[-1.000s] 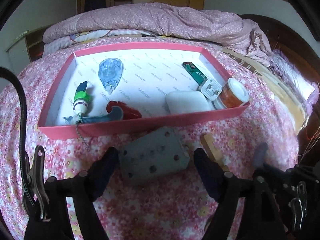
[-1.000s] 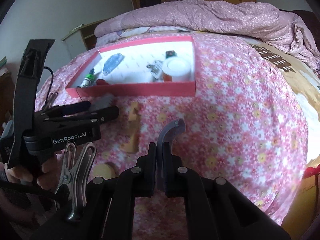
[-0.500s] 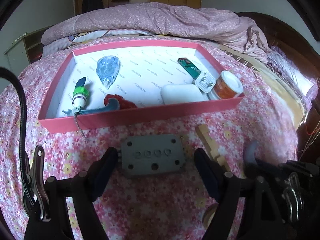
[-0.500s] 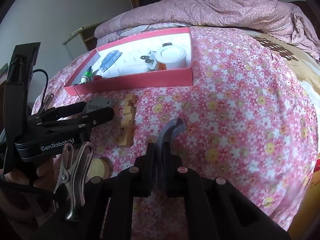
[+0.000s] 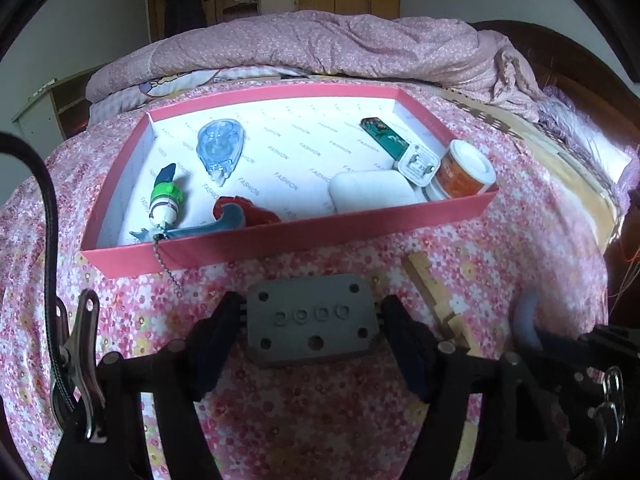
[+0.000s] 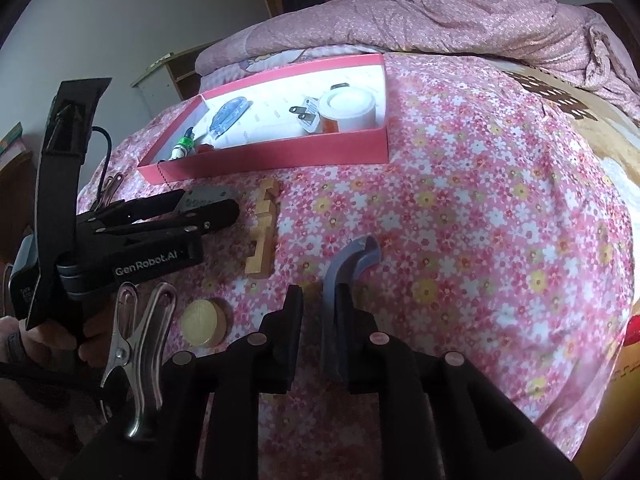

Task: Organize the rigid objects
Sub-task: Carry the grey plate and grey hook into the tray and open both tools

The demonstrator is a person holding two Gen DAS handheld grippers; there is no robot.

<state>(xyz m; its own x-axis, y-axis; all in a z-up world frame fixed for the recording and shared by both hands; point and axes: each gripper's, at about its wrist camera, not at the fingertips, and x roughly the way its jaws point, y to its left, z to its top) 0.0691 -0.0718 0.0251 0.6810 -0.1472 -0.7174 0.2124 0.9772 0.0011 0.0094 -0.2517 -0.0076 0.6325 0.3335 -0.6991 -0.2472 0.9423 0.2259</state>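
A grey drilled plate (image 5: pixel 311 326) lies on the flowered bedspread in front of the pink box (image 5: pixel 288 240). My left gripper (image 5: pixel 310 330) is open with a finger on each side of the plate; it also shows in the right wrist view (image 6: pixel 208 210). My right gripper (image 6: pixel 320 320) is open; a grey curved hook (image 6: pixel 344 276) rests against its right finger. The box holds a blue tape dispenser (image 5: pixel 220 148), a green and white toy (image 5: pixel 165 200), a red piece (image 5: pixel 240 210), a white case (image 5: pixel 370 196), a plug (image 5: pixel 418 162) and an orange jar (image 5: pixel 464 172).
A notched wooden block (image 6: pixel 264 228) and a round wooden disc (image 6: pixel 202 322) lie on the bedspread between the grippers. A bead chain (image 5: pixel 164 258) hangs over the box's front wall. A bunched pink quilt (image 5: pixel 340 44) lies behind the box.
The right gripper's jaws have opened, and the grey hook now leans on the right finger. The left gripper has moved forward so its fingers flank the grey plate.
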